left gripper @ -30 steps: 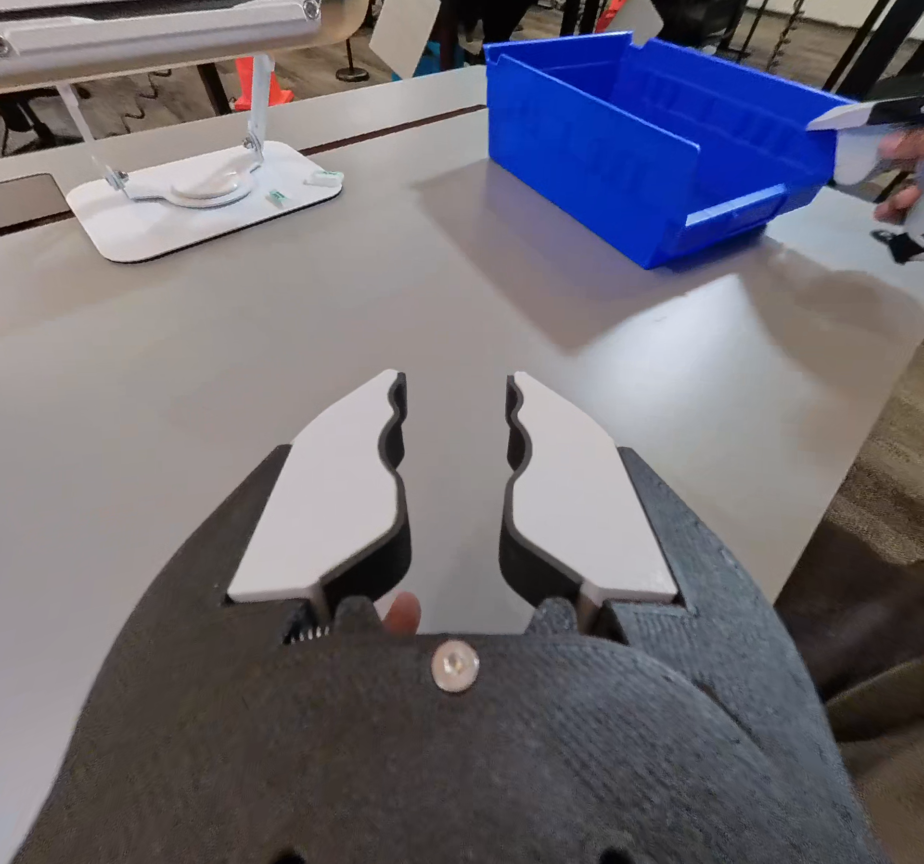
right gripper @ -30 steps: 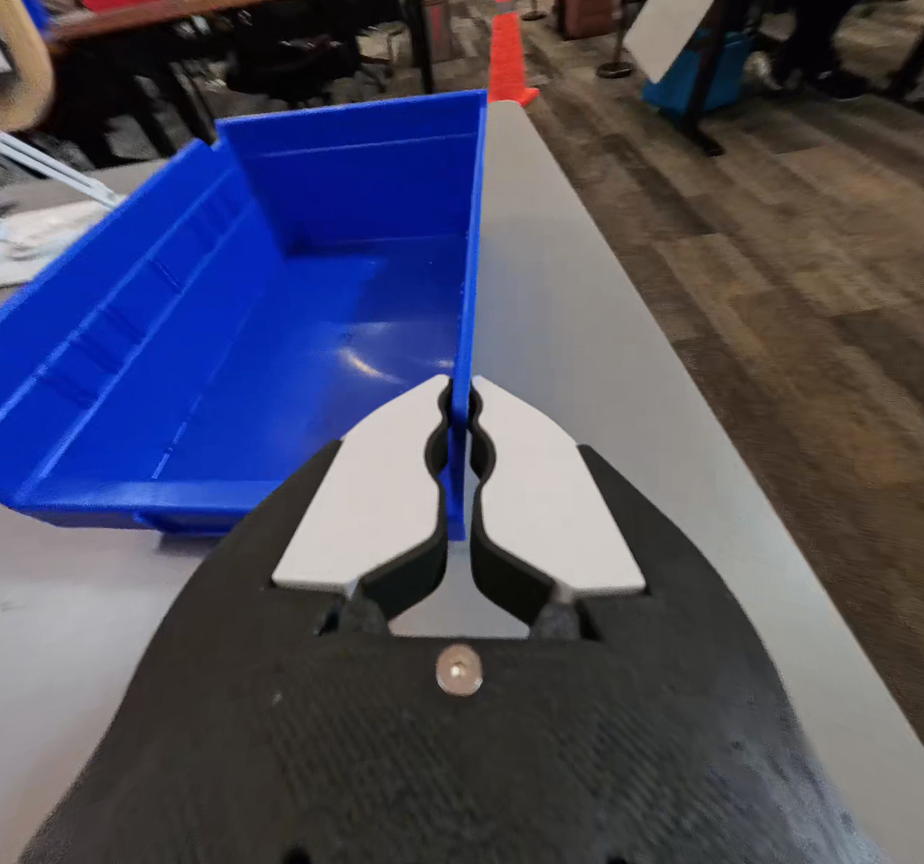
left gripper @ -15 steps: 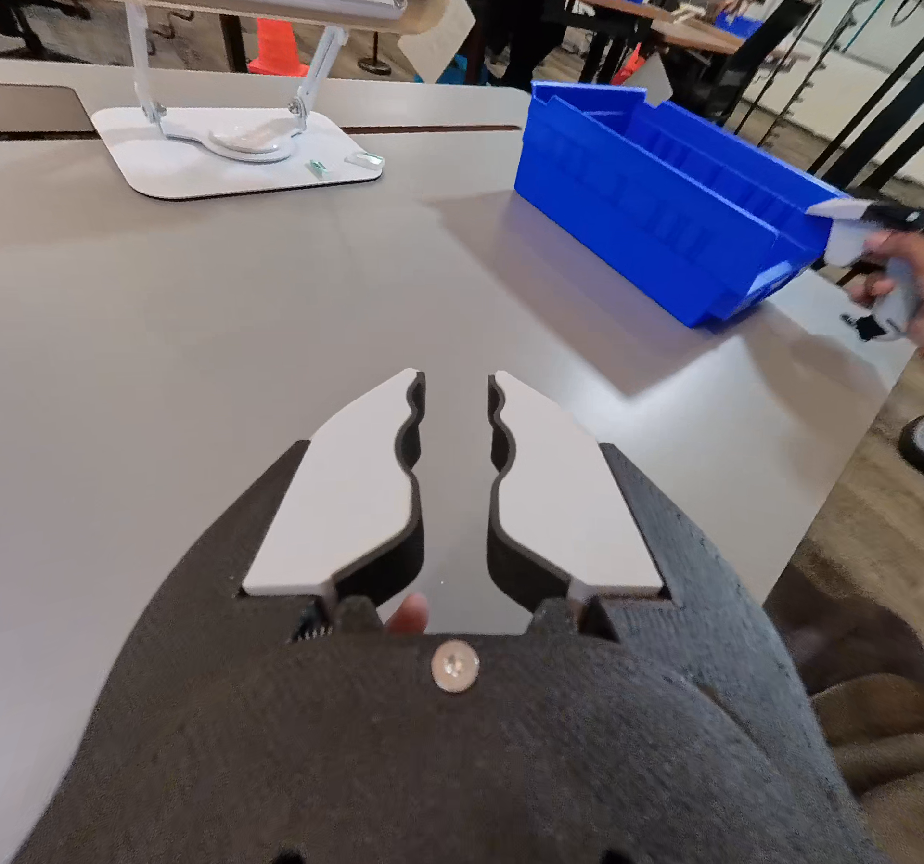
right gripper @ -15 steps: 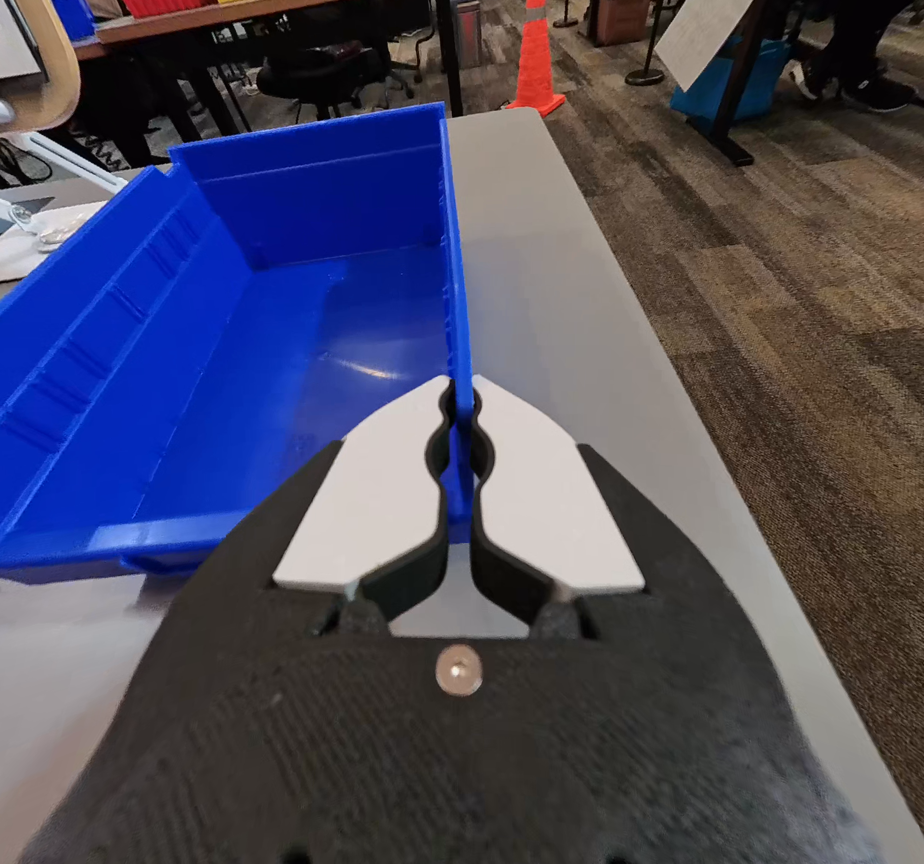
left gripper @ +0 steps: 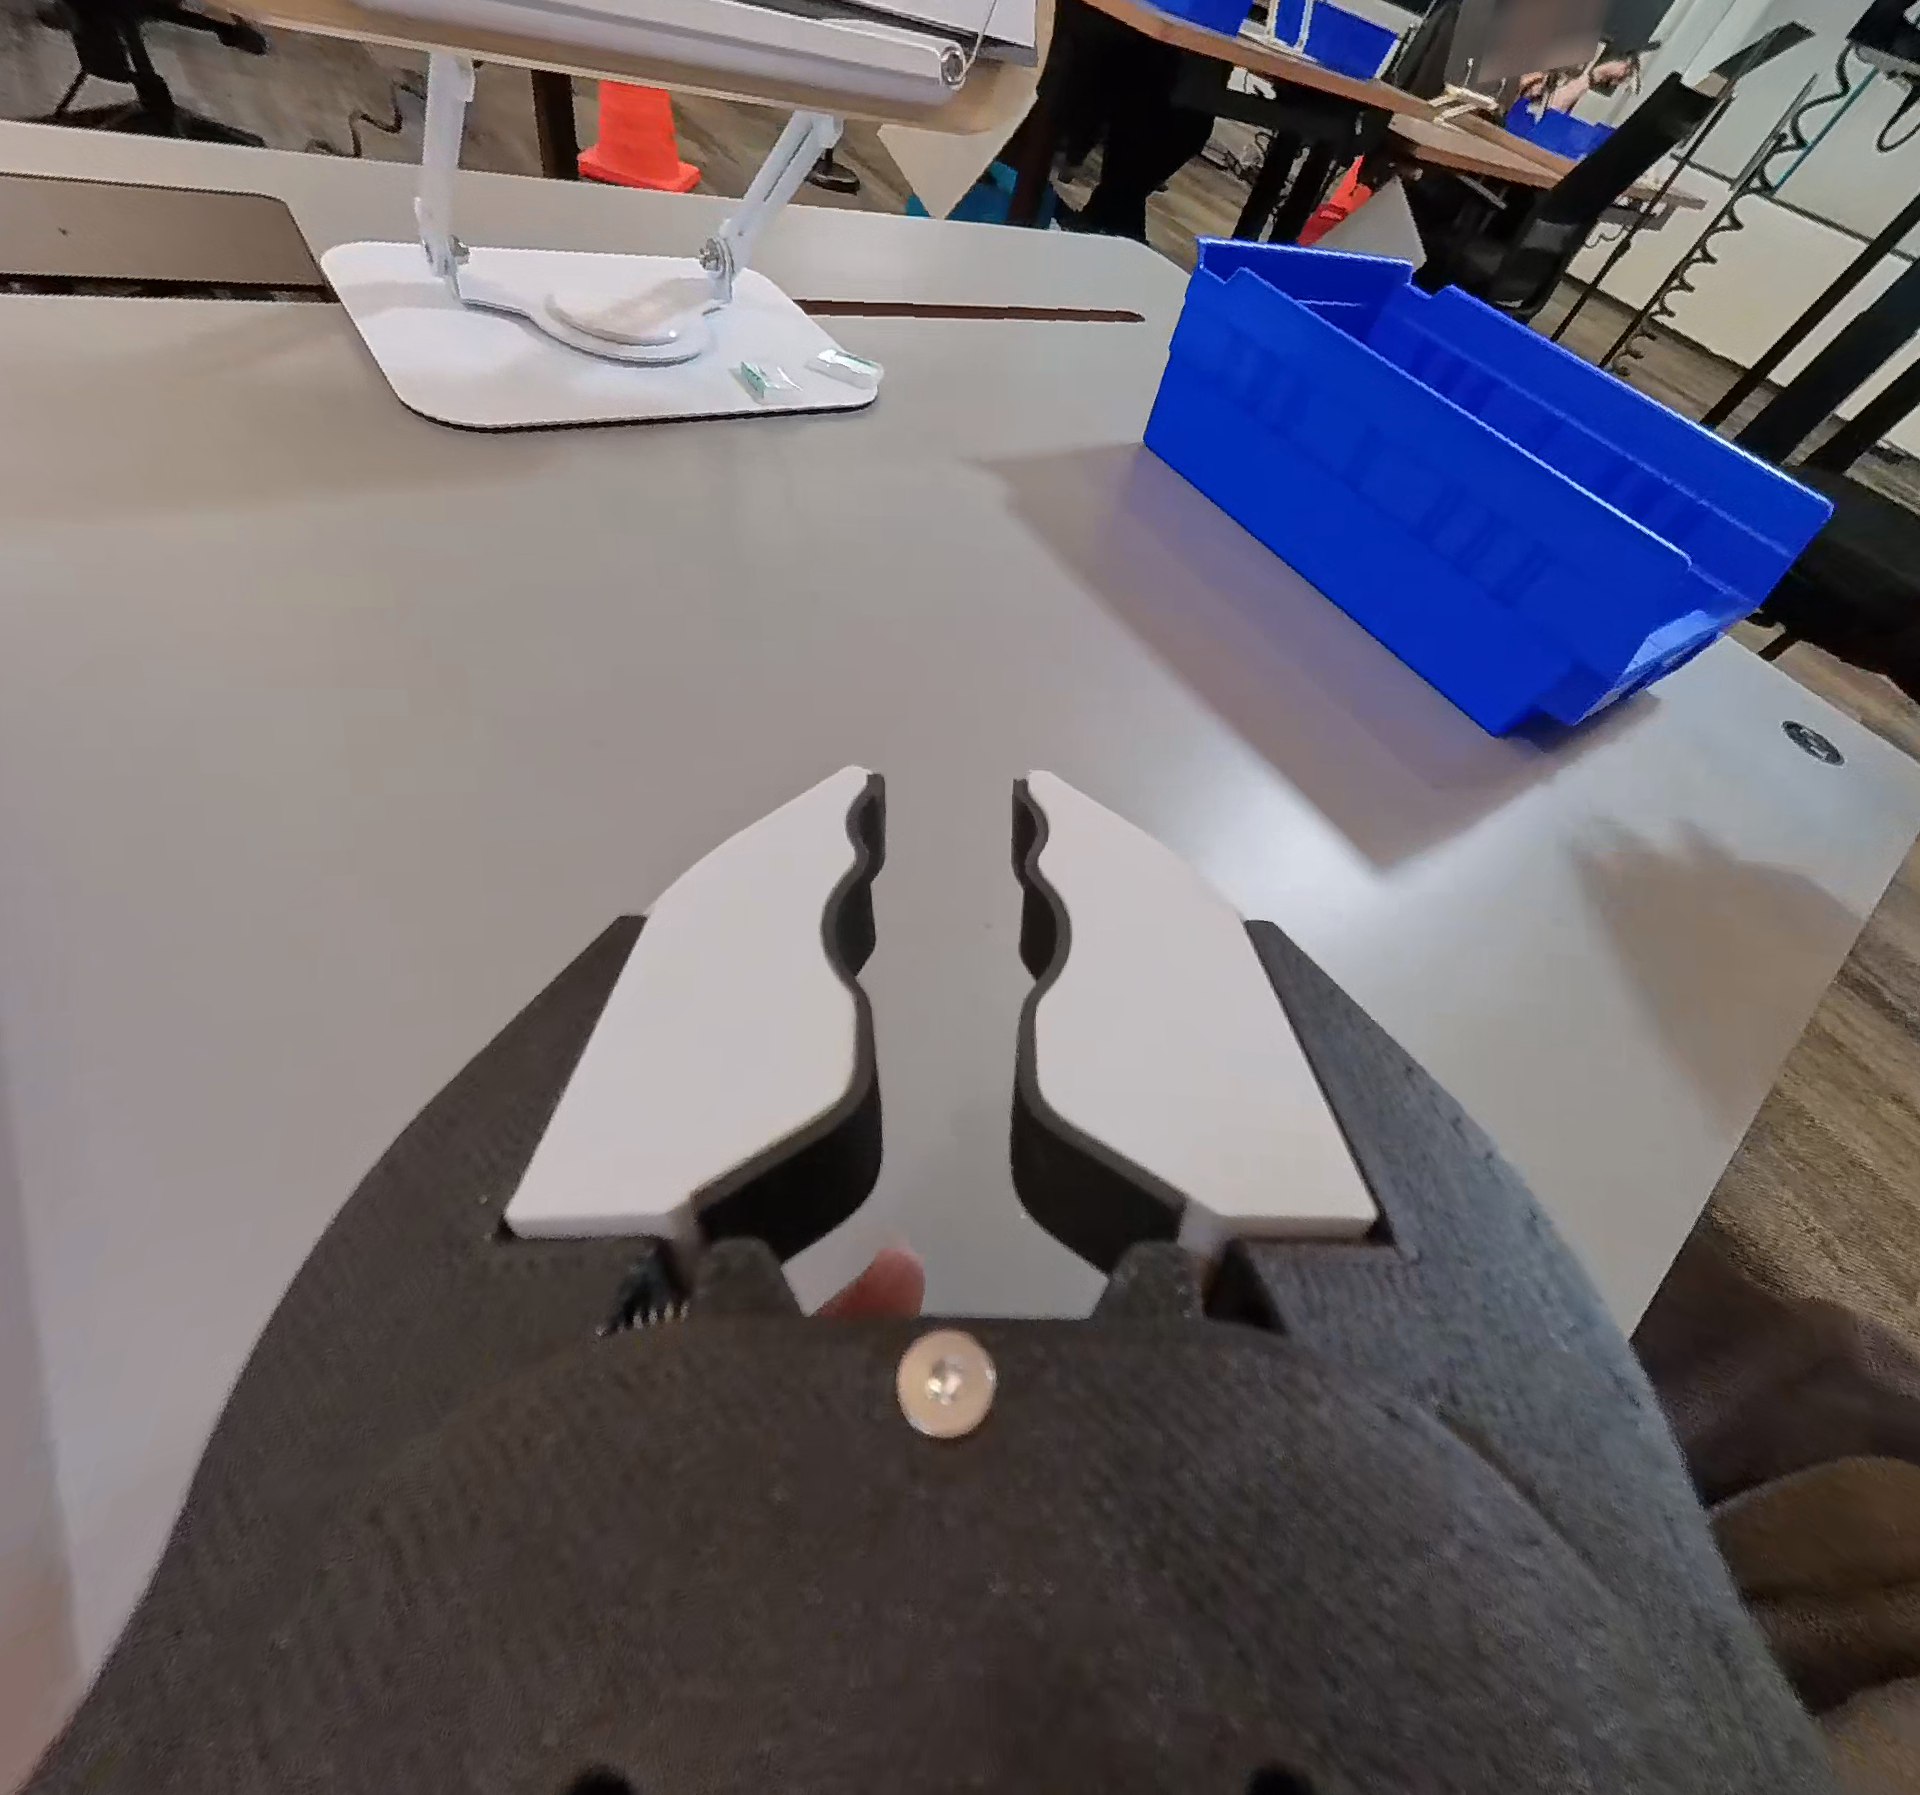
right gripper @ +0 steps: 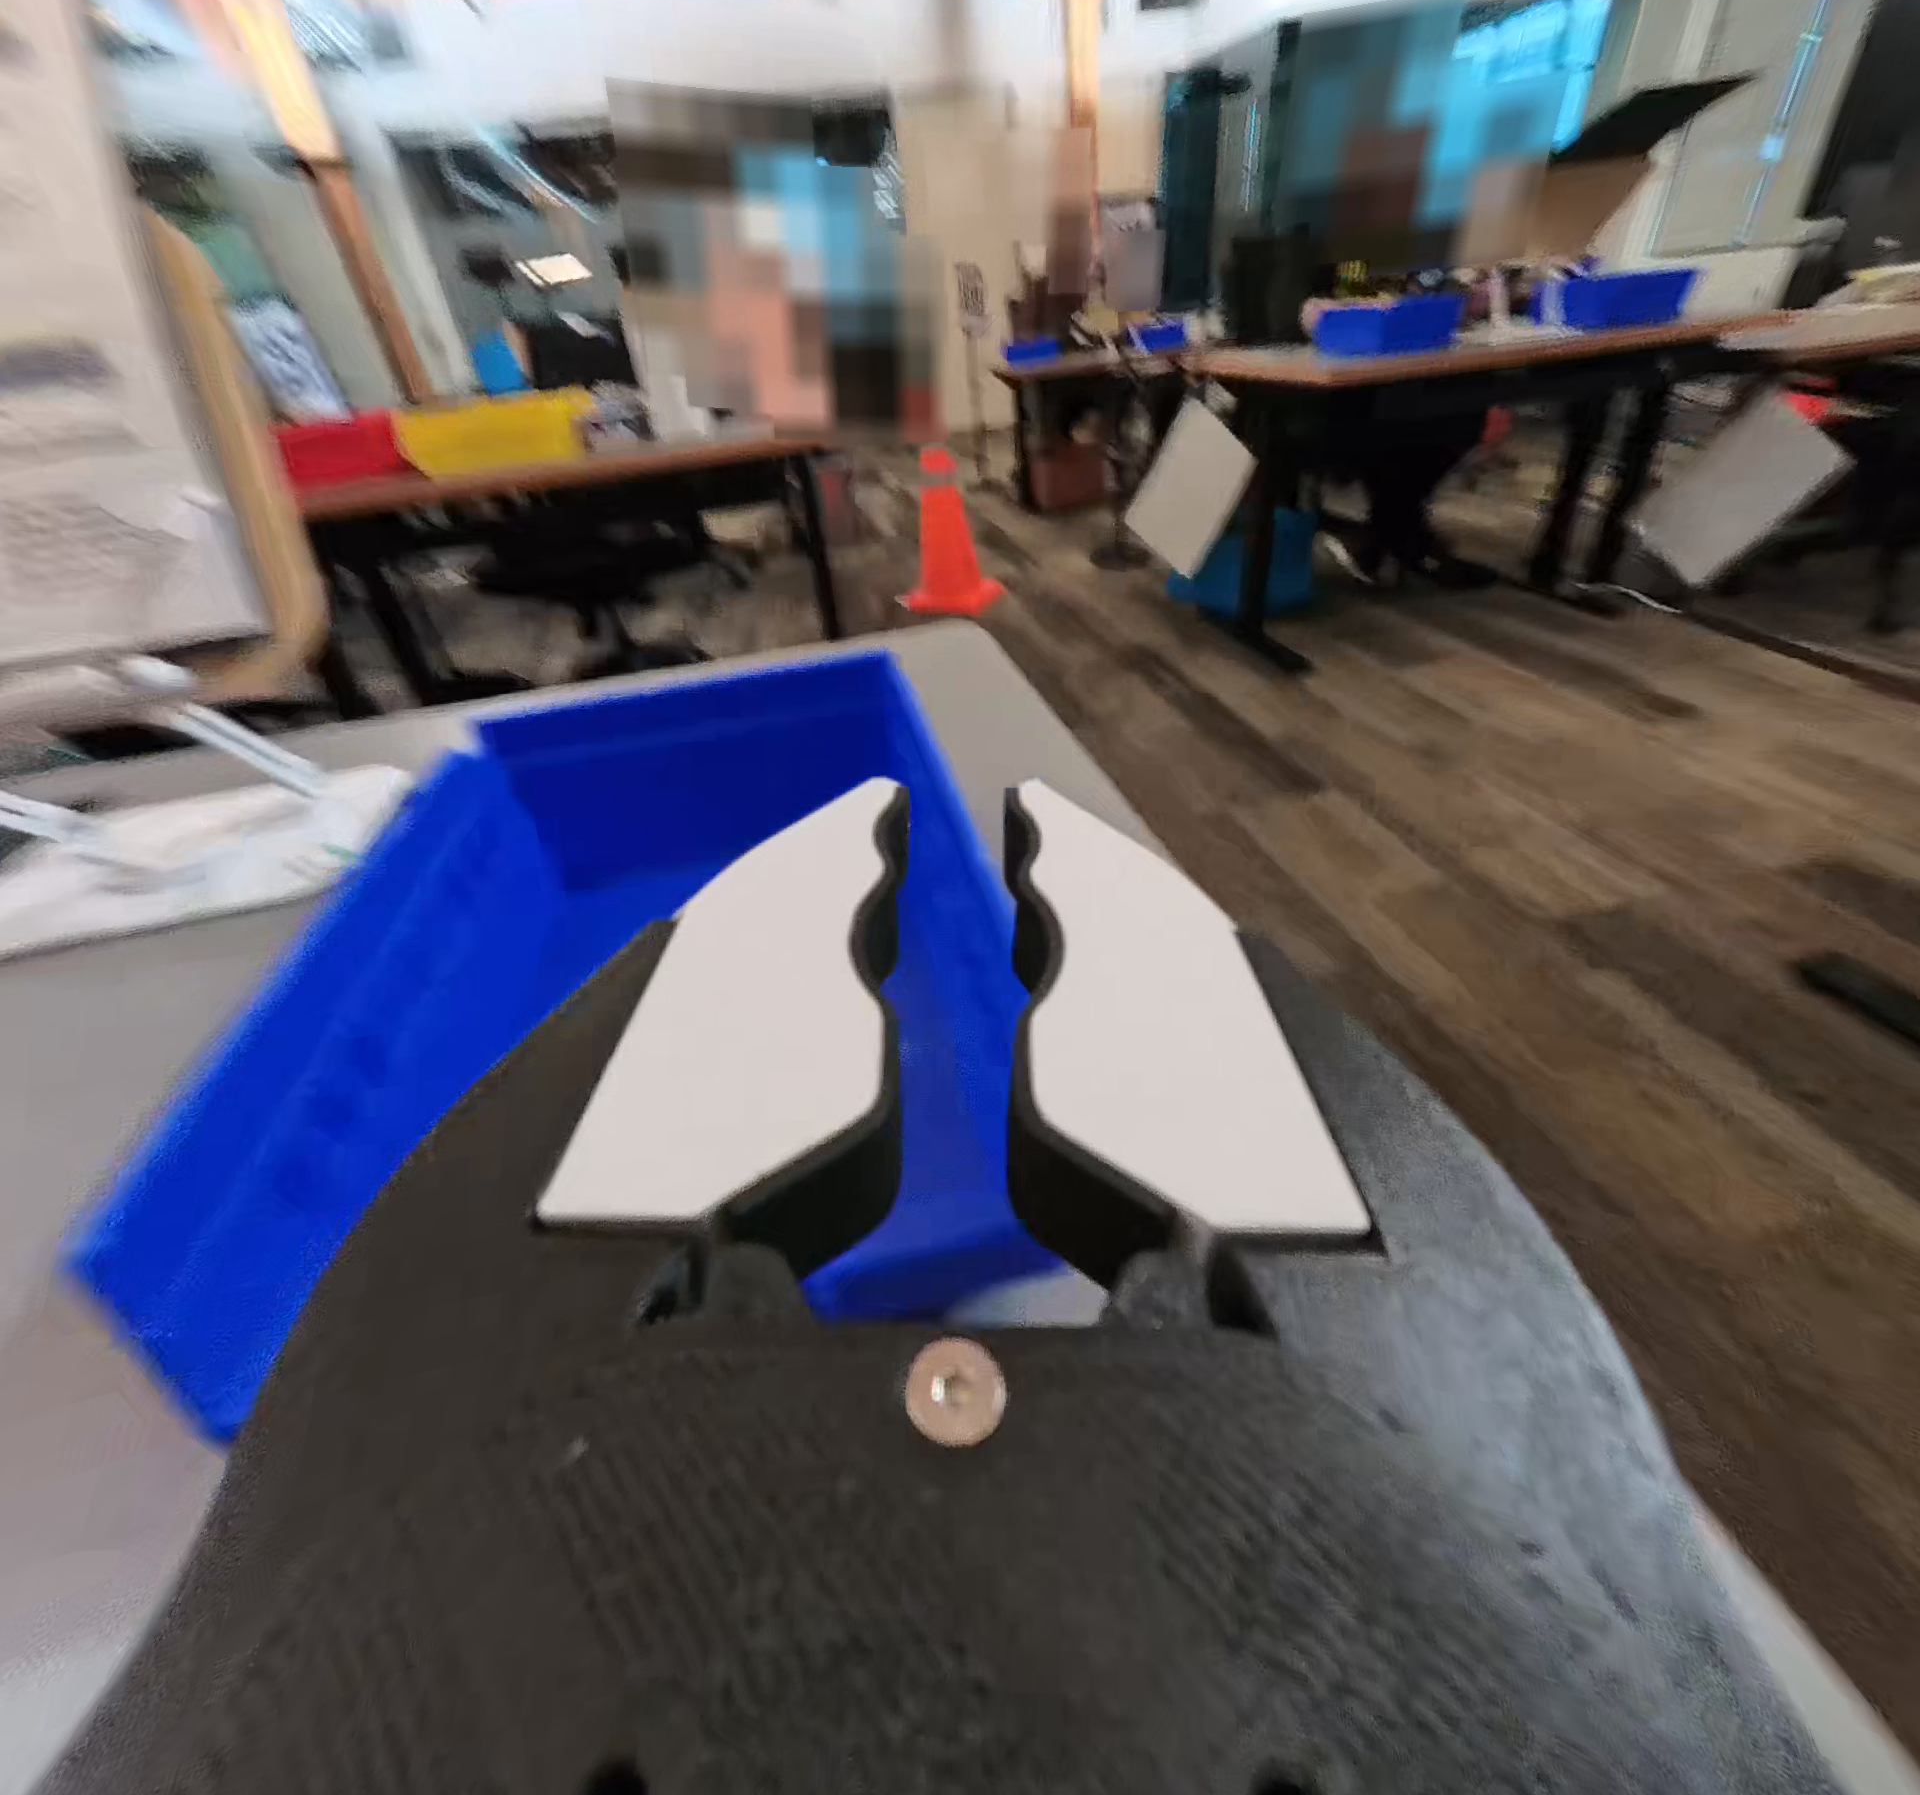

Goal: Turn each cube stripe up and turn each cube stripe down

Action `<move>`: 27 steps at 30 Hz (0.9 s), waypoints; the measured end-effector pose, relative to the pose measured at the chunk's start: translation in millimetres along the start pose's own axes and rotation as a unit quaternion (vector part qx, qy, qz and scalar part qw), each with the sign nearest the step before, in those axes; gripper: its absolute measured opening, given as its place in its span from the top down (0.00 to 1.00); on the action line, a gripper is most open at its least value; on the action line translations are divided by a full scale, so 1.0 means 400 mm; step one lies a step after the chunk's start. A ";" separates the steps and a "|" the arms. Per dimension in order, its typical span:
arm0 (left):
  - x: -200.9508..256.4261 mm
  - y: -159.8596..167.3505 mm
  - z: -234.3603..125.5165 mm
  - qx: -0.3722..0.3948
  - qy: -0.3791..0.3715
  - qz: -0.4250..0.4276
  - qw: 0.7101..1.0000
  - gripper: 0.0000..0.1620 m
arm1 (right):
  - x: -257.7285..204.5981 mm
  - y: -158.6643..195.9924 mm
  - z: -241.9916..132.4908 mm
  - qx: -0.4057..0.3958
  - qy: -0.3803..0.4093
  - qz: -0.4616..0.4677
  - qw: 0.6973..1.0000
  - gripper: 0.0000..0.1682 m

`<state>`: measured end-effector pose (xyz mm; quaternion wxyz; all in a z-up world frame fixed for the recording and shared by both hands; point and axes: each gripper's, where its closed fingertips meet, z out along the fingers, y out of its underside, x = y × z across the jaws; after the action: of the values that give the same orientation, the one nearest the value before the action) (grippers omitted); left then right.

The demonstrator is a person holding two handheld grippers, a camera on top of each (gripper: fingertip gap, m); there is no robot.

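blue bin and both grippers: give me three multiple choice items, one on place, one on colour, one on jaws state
1. Where does the blue bin sit on the grey table?
A. near its right edge
B. at its centre
C. on the white stand base

2. What colour is the cone on the floor?
A. green
B. orange
C. white

3. How do the jaws of the right gripper stand?
A. clamped on the bin wall
B. shut on nothing
C. open, the wall seen between them

Answers: 1 A, the left wrist view shows it by that edge; 2 B, plainly orange; 3 C, a gap shows on each side of the wall.
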<state>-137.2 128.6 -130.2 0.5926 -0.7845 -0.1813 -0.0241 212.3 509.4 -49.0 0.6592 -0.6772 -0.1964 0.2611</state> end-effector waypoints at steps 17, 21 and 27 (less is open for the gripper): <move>-0.315 -0.233 -0.273 0.057 -0.199 0.032 0.978 0.72 | -0.866 0.233 -0.193 -0.124 -0.463 -0.064 0.875 0.86; -0.527 -0.120 -0.384 -0.077 -0.267 -0.021 0.961 0.64 | -0.861 0.250 -0.185 -0.140 -0.463 -0.060 0.873 0.86; -0.673 0.068 -0.428 -0.260 -0.351 -0.006 0.899 0.84 | -0.871 0.249 -0.221 -0.239 -0.527 0.138 0.804 0.78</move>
<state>-349.7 -107.3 -172.5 0.2648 -0.8672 -0.3696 0.2033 -15.3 221.4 -115.4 0.2287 -0.5912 -0.4742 0.6110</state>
